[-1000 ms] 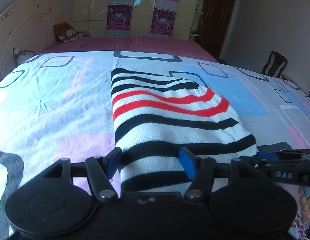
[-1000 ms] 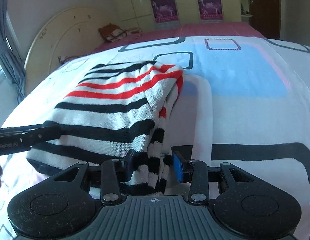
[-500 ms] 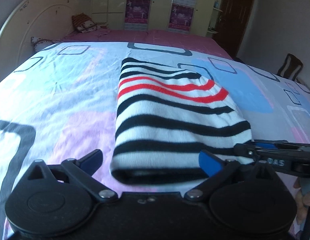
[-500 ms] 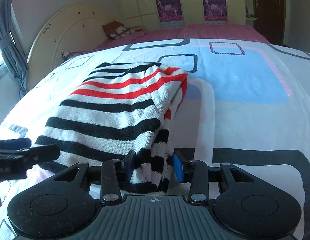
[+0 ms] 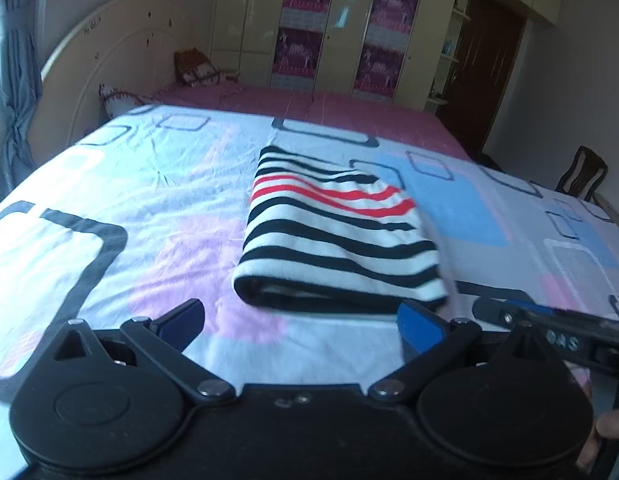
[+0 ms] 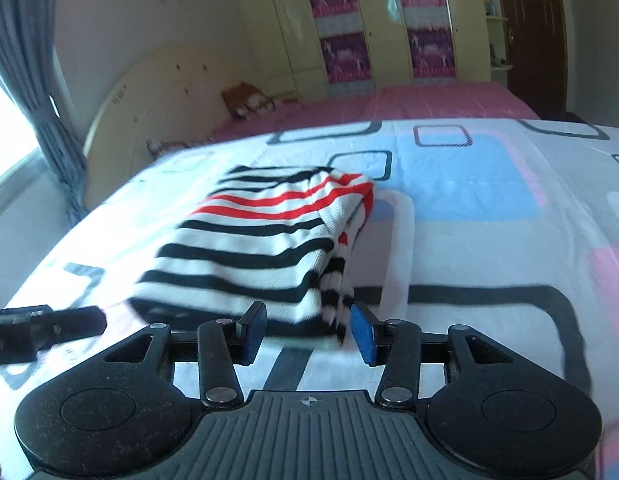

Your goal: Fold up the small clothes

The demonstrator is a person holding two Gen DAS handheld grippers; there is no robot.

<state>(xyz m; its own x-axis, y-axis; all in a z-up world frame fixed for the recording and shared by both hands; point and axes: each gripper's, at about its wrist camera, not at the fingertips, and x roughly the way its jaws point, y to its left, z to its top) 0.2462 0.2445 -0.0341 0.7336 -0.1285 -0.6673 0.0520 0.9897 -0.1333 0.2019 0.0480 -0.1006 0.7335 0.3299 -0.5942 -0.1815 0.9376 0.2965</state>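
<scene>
Releasing folded striped sweater [image 5: 333,240] on bed [image 5: 129,208]: left hand-held gripper [image 5: 301,326] spread wide, empty; right hand-held gripper [image 6: 307,332] just opening, pads off cloth. Next: fresh garment.

The folded sweater [image 5: 333,236] is white with black stripes and 2 red ones. The bedsheet [image 5: 157,200] is white with pink and blue patches and dark rectangular outlines. The bedspread [image 5: 309,100] behind is magenta. Wardrobe [image 5: 349,20] doors are cream with purple panels.
</scene>
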